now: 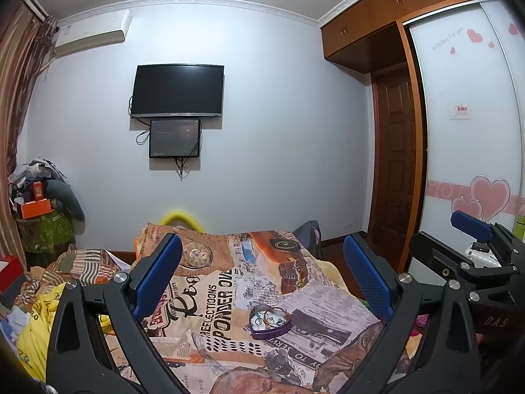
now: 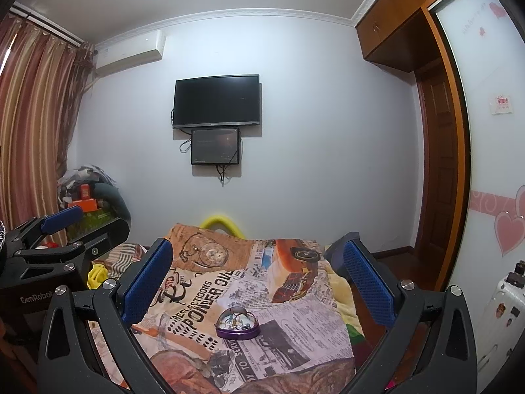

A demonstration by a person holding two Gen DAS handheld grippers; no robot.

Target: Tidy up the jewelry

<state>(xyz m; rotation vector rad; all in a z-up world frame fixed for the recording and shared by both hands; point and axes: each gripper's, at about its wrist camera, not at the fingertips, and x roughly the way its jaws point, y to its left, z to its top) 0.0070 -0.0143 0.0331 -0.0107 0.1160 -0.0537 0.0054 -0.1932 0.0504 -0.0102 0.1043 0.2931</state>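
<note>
The purple heart-shaped jewelry box point(image 1: 269, 321) rests on the printed blanket point(image 1: 210, 295), ahead of and below both grippers. The left gripper point(image 1: 262, 282) and right gripper point(image 2: 259, 282) are spread wide, empty. A good approach descends slowly, centering the box between the fingers.

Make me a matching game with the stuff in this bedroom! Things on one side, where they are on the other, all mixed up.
Things:
1. heart-shaped box
2. television
3. air conditioner
4. striped curtain

Places:
A. hanging along the left side of the room
B. in the middle of the far wall, above a smaller screen
C. high on the wall, near the ceiling
D. lying on the printed blanket on the bed

Pairs: 1-D, 2-B, 3-C, 4-A
</note>
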